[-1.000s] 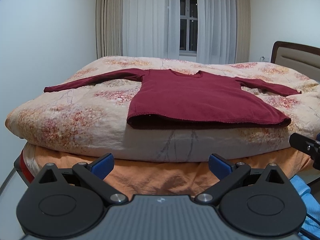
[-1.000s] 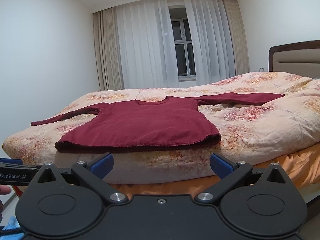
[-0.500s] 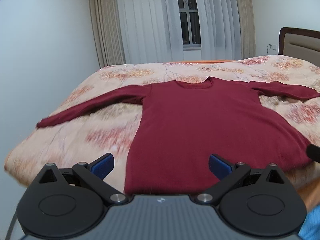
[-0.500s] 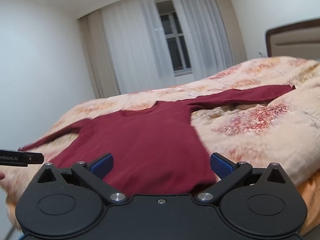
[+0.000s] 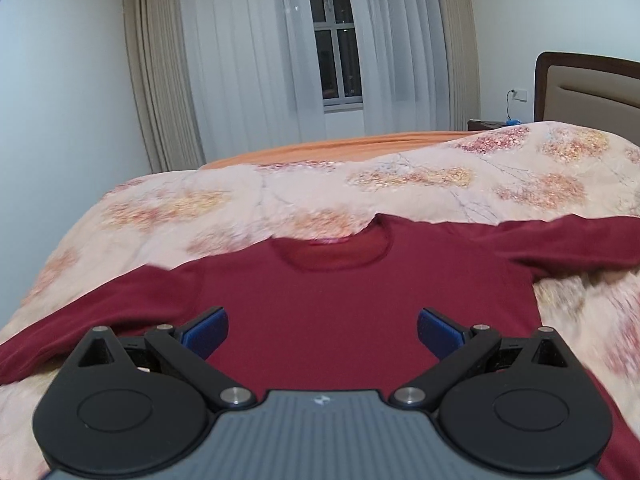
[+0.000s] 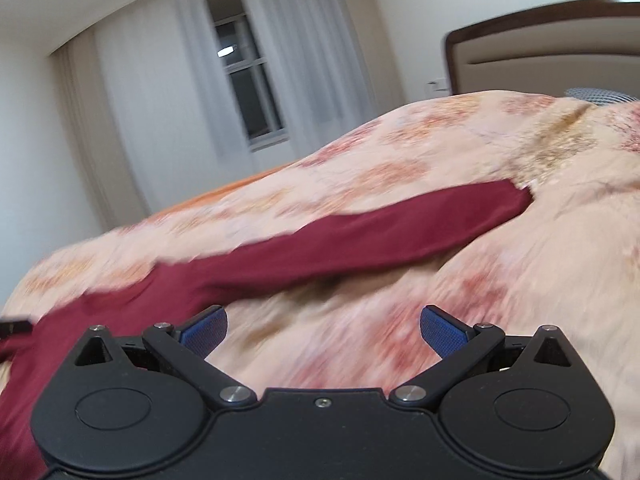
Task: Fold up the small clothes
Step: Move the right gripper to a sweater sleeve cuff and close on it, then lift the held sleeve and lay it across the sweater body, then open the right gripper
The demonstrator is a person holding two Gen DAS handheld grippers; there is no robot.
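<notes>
1. A maroon long-sleeved top [image 5: 332, 304] is seen spread flat on the floral duvet [image 5: 440, 176], both sleeves outstretched; no fold has been made.
2. The left gripper [image 5: 322, 330] is held wide apart over the top's chest, empty.
3. The right gripper [image 6: 323, 330], equally wide and empty, is aimed beside the top's right sleeve [image 6: 360, 240].
4. All folding is judged outstanding.

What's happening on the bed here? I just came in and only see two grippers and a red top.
A person holds a gripper in each hand over a dark red long-sleeved top spread flat on a flowered quilt. The left gripper hangs open above the body of the top; the right gripper, also open, points toward one outstretched sleeve. Nothing is gripped and no fold shows yet.
</notes>
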